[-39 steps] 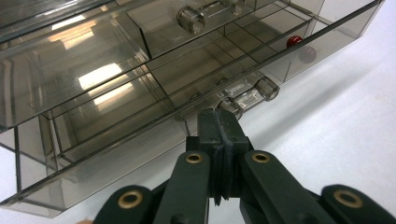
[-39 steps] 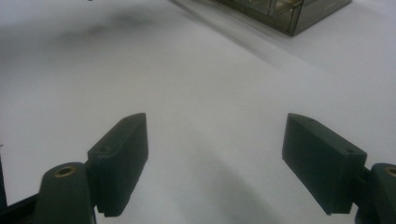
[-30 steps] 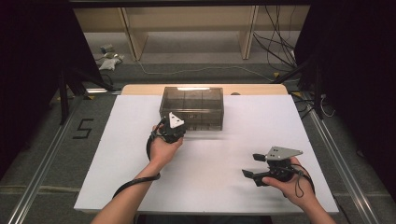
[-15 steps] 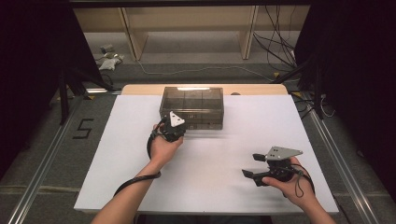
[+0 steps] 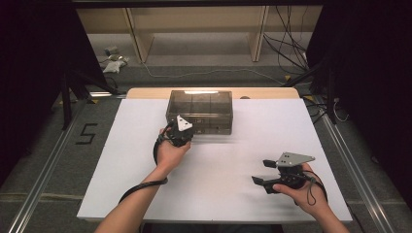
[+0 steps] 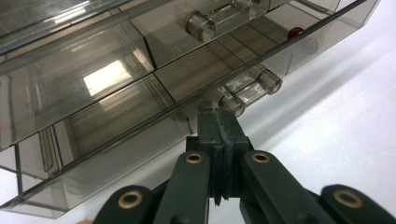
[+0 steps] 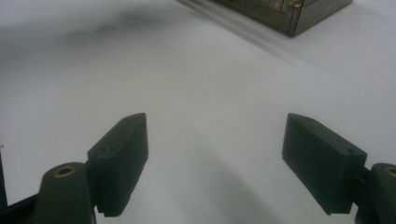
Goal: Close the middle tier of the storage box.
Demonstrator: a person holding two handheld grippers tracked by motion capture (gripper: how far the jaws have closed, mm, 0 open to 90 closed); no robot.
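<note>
Drawer box [image 5: 199, 111]: a smoky transparent organiser standing at the far middle of the white table [image 5: 121, 165], its front towards the person.
Left tool [image 6: 219, 122]: jaws pressed together at the front of the lowest drawer, just beside its clear handle [image 6: 251, 91]; whether anything is pinched between them cannot be told.
Right tool [image 7: 215, 158]: jaws spread wide, hovering over bare table well apart from the box.
Slip risk: the handle may be missed, since the closed tips seem to sit beside it, not around it.
Slide risk: the unbraced box may be dragged along the table by a pull.
Contents: a small red bead [image 6: 295, 32] could roll if the box is jolted.
</note>
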